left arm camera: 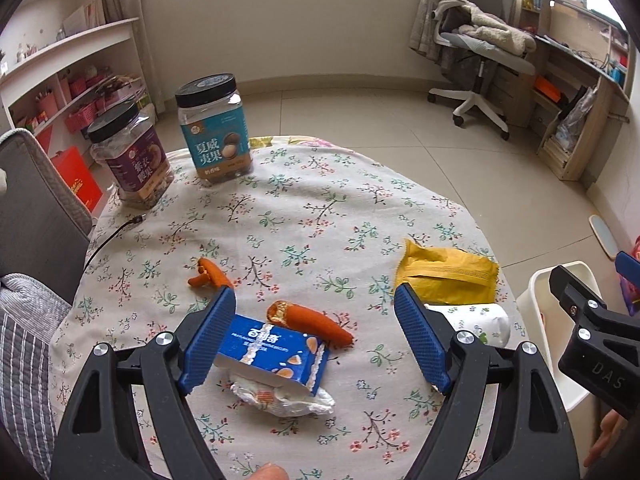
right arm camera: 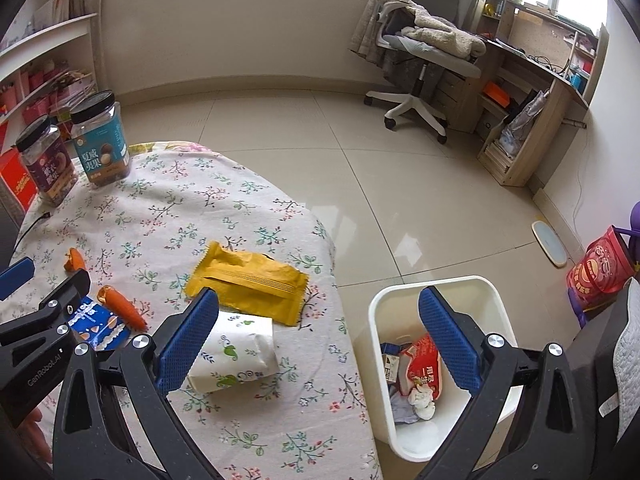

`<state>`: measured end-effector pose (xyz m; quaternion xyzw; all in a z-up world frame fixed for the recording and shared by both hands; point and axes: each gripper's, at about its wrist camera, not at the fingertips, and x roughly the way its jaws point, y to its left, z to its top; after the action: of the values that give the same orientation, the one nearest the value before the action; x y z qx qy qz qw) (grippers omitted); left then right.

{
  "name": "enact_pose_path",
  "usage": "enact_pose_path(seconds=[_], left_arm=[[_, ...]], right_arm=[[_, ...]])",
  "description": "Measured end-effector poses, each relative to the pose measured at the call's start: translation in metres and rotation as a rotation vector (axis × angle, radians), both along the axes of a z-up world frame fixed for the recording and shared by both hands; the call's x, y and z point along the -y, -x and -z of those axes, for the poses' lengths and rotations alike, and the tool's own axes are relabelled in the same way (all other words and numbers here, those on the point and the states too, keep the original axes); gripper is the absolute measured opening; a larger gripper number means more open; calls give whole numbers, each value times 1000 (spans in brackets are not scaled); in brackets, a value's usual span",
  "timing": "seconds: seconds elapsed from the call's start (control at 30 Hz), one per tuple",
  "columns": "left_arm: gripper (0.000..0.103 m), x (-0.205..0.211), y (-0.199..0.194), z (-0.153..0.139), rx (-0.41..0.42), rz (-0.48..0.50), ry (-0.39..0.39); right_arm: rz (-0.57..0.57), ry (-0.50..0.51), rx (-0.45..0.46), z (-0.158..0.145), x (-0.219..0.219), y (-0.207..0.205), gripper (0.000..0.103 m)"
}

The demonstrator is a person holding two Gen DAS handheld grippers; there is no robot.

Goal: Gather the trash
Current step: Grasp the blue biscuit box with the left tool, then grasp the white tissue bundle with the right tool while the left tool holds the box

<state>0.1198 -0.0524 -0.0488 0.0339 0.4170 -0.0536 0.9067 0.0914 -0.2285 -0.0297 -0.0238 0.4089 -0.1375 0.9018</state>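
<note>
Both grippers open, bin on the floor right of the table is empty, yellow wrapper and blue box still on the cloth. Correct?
Not quite: the white bin is not empty. The right wrist view shows a red packet and crumpled paper already inside. The rest holds: left gripper and right gripper are open, yellow wrapper and blue box lie on the tablecloth.

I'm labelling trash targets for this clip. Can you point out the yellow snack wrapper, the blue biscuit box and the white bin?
yellow snack wrapper (right arm camera: 248, 280), right wrist view, middle of its flat face.
blue biscuit box (left arm camera: 276, 352), left wrist view, printed top panel.
white bin (right arm camera: 460, 282), right wrist view, far rim.
</note>
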Motion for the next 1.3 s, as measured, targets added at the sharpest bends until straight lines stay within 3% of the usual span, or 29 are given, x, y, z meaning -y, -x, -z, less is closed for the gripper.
enact_pose_path(seconds=[0.1, 0.2, 0.3, 0.53, 0.67, 0.77, 0.83, 0.9, 1.03, 1.17, 1.3], left_arm=[[79, -19, -6, 6, -22, -40, -9], [79, -41, -16, 18, -95, -87, 9], [79, -66, -26, 37, -200, -150, 80], [79, -96, -38, 77, -434, -257, 345], [79, -96, -44, 97, -498, -300, 389], [73, -93, -46, 104, -496, -299, 436], [50, -88, -47, 101, -478, -262, 434], [35, -85, -46, 93, -449, -234, 439], [17, -94, -43, 74, -404, -187, 464], [14, -110, -37, 58, -370, -182, 466], [13, -127, -30, 29, -289, -190, 365]], right_arm=[[-21, -3, -7, 3, -11, -6, 96], [-36, -6, -14, 5, -19, -11, 96], [-42, -17, -18, 5, -21, -14, 96], [-44, -34, -31, 8, -20, -17, 96], [-41, -42, -47, 11, -15, -17, 96], [-36, -63, -59, 14, -11, -19, 96], [-40, -87, -73, 16, -9, -20, 96], [-58, -119, -85, 18, -12, -22, 96], [-142, -159, -104, 23, -29, -23, 96], [-243, -138, -131, 26, -53, -24, 96], [-372, -163, -183, 37, -81, -24, 96]])
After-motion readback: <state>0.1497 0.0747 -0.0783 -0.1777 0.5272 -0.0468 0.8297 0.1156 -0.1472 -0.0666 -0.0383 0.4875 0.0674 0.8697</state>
